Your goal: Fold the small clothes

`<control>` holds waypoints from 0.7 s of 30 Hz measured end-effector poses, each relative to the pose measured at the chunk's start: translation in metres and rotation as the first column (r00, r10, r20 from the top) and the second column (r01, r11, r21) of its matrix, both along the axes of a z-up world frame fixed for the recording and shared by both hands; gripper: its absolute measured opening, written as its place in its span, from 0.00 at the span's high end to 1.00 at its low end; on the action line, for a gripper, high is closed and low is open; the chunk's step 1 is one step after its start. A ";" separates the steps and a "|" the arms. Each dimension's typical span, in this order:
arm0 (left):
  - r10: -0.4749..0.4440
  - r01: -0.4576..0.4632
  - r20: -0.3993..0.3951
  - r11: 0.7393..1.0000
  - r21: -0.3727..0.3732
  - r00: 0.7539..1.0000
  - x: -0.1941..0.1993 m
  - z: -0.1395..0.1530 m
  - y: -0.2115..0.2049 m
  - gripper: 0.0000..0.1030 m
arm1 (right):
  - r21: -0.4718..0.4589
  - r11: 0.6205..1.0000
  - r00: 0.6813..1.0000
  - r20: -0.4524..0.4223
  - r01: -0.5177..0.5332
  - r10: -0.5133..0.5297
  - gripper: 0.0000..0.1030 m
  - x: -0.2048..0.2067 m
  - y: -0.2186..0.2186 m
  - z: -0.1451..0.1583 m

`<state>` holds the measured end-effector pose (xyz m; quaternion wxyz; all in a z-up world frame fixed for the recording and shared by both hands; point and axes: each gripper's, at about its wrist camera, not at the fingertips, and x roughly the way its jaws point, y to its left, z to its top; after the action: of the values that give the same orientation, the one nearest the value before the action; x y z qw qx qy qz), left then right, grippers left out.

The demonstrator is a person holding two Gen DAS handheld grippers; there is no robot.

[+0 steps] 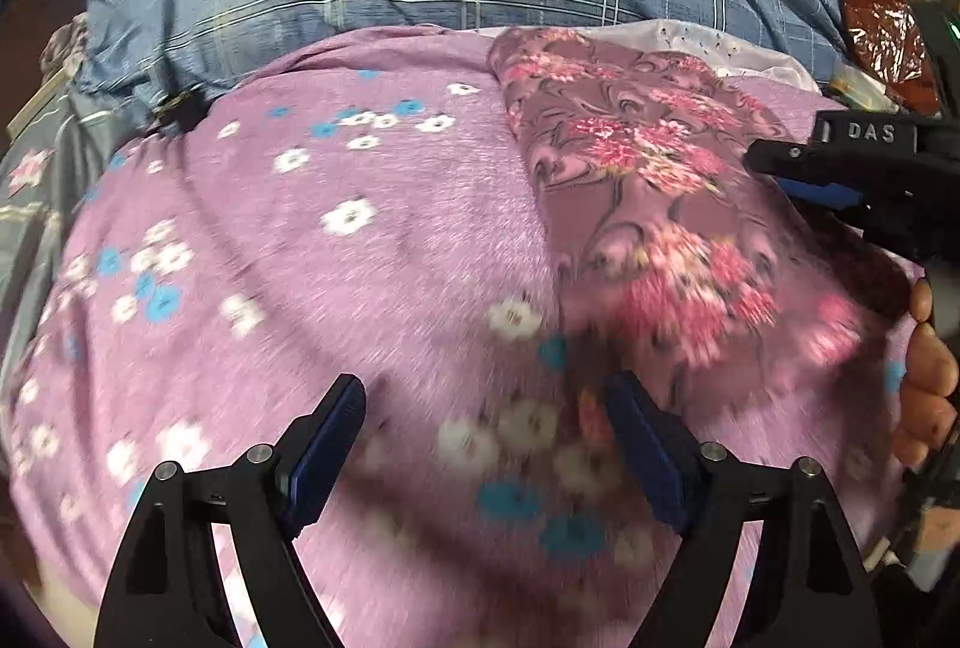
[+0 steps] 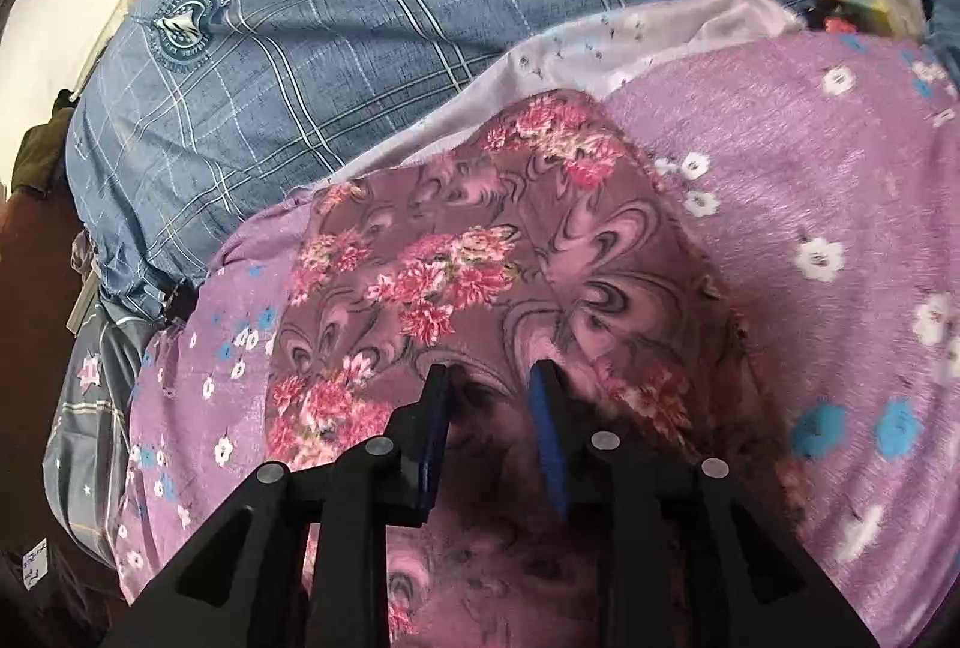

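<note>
- Small garment (image 2: 480,252), mauve with swirl print and pink flower clusters, lies spread on a lilac sheet (image 2: 810,240) dotted with white and blue flowers
- From the right gripper (image 2: 489,378) the garment lies directly ahead and under the fingertips; its cloth fills the ground from the tips forward and runs back beneath the gripper body
- Right gripper jaws stand partly apart, a narrow gap between the blue pads; mauve cloth shows in the gap, but whether the pads pinch it I cannot tell
- From the left gripper (image 1: 486,396) the garment (image 1: 648,180) sits ahead and to the right; its near edge reaches close to the right-hand finger, blurred there
- Left gripper jaws spread wide, nothing between them, only lilac sheet (image 1: 372,252) below
- In the left wrist view the right gripper (image 1: 798,168) enters from the far right edge, its tips on the garment's right border; the person's hand (image 1: 927,384) shows just below it at the frame edge
- Beyond the garment, a strip of pale white cloth (image 2: 630,42) with tiny sprigs pokes out from under it
- Farther ahead, a bulky blue plaid quilt (image 2: 390,6) with a round crest badge (image 2: 183,30) lies along the far side of the sheet
- Red-brown shiny wrapper (image 1: 882,30) lies at far right, beside the quilt
</note>
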<state>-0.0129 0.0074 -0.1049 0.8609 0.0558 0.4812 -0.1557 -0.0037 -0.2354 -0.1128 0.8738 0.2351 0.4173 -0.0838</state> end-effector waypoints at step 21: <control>0.105 -0.100 0.041 0.989 -0.105 0.994 -0.243 0.094 0.196 0.19 | -0.307 0.950 0.998 0.009 0.066 -0.066 0.65 -0.056 0.053 -0.019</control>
<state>-0.2563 0.2034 -0.0106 0.8804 -0.0096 0.4547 -0.1344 -0.0593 -0.1820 -0.1321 0.8962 0.1104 0.3916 -0.1769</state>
